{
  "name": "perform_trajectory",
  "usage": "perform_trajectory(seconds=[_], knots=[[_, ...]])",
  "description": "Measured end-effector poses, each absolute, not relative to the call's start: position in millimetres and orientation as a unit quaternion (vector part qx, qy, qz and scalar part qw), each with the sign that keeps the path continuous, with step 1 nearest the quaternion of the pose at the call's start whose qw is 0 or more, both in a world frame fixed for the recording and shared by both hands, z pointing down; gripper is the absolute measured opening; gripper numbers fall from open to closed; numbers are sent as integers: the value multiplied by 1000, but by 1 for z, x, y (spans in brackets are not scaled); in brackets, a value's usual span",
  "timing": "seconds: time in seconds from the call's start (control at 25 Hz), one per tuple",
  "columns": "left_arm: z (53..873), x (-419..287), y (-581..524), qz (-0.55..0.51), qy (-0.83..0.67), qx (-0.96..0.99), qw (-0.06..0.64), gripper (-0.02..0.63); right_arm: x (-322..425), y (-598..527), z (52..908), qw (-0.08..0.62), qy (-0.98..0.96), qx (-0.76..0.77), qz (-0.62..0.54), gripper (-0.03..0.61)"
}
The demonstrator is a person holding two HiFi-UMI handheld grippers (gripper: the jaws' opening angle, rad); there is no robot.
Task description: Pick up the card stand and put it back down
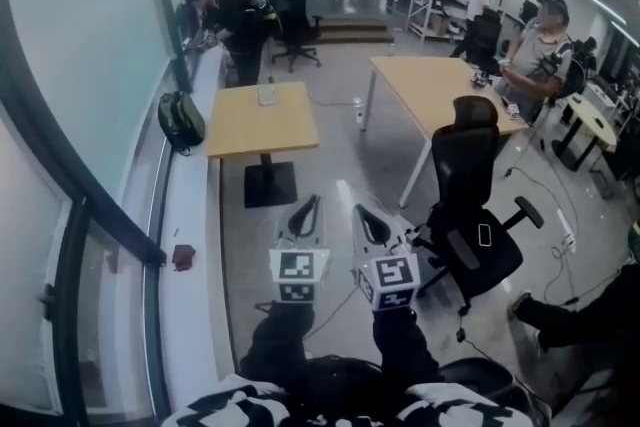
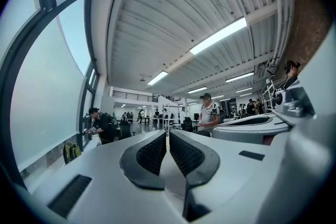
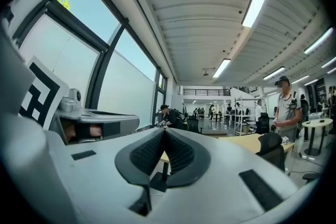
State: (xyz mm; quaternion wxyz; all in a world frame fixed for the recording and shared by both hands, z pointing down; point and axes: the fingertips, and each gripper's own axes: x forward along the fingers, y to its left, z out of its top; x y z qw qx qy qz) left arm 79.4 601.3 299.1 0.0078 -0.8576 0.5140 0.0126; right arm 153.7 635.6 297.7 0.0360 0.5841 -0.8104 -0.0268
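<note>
Logged backpack (image 1: pixel 181 120) slumped on window ledge (image 1: pixel 190 200), against the glass; contents not visible. Spotted small red item (image 1: pixel 183 256) further along same ledge, nearer the camera; kind unclear.

Noted black-and-white square markers on cube (image 1: pixel 300 275) of left tool (image 1: pixel 306 212) and on the matching cube (image 1: pixel 392 281) of right tool (image 1: pixel 371 225). Patterns only, nothing legible as text.

Found card stand (image 1: pixel 266 95) as a small pale upright piece near the far edge of small bench (image 1: pixel 240 130); too small for detail. Well apart from both tools, untouched.

Read left tool's jaws as pressed together at the tips, nothing between. Read right tool's jaws likewise pressed together, nothing pinched.

Recorded both tools held level, side by side and close, above bare floor (image 1: pixel 330 165), noses toward small bench. Dark sleeves (image 1: pixel 280 345) behind each cube. Black chair (image 1: pixel 470 215) just right of right tool, big bench (image 1: pixel 430 85) beyond it, a person (image 1: pixel 540 45) standing at its far side.
</note>
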Motion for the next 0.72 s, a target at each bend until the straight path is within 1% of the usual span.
perform_trajectory(seconds=[0.44,0.72], knots=[[294,94,605,9,534,-846,13,21,181,646,291,28,-826,562,-35,18],[310,119,623,-11,532,-846,27,21,193,649,319,23,-840,542,8,18]])
